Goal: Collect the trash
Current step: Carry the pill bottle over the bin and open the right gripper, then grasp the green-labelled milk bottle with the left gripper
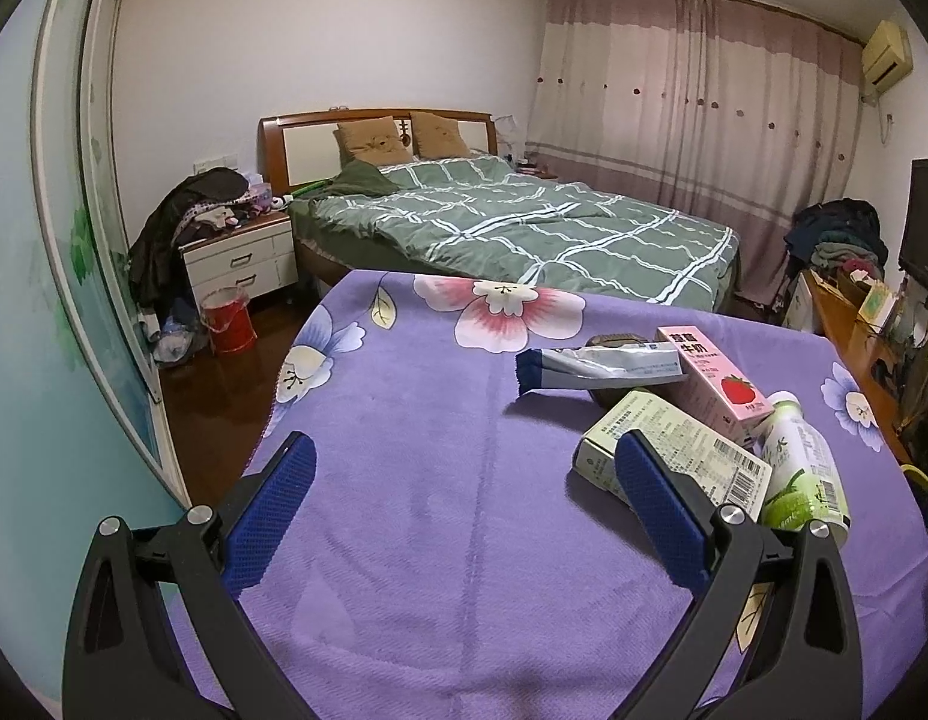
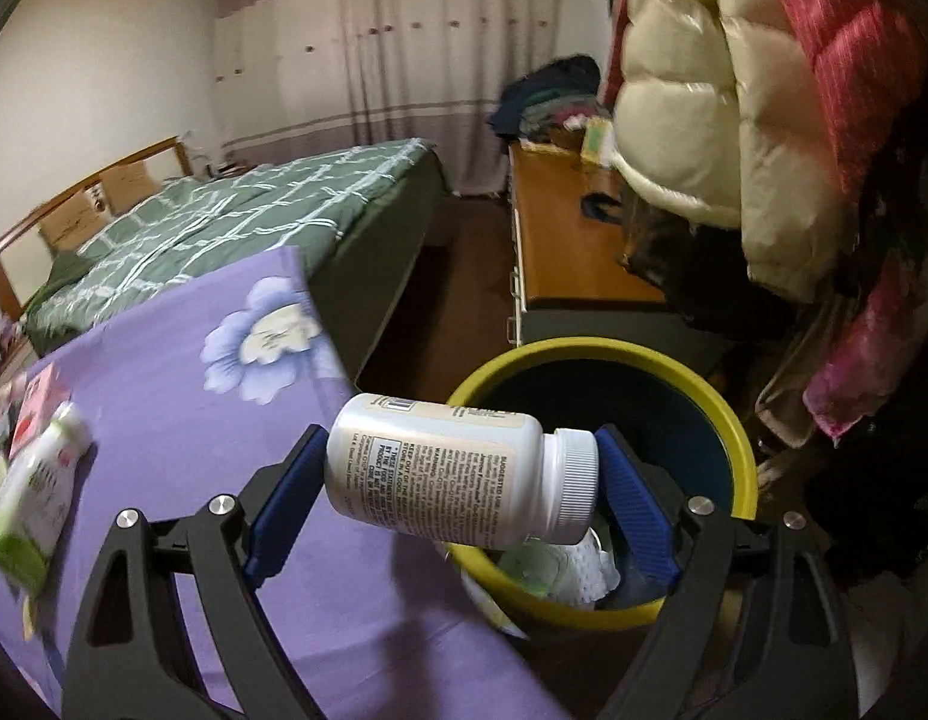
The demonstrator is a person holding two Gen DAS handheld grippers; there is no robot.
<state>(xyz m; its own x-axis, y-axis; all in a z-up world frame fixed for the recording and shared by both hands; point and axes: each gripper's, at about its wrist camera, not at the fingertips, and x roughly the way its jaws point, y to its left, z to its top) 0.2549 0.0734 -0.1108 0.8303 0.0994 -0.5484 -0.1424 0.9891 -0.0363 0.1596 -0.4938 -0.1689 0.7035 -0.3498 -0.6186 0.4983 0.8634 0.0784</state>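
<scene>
Right gripper [image 2: 464, 480] clamped end-to-end on white pill bottle [image 2: 458, 474], above yellow-rimmed bin [image 2: 741, 438]. Left gripper [image 1: 464, 465] spread wide, empty, over purple floral cloth [image 1: 404, 420]; cartons [image 1: 713, 384] near right.

Home bedroom: made bed [image 1: 512, 228], nightstand [image 1: 239, 261], drawn curtains [image 1: 692, 114]

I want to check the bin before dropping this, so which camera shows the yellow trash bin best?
The right wrist view: the yellow trash bin sits just beyond the held white bottle, rim and contents visible. The left wrist view shows only a yellow sliver at its right edge.
</scene>
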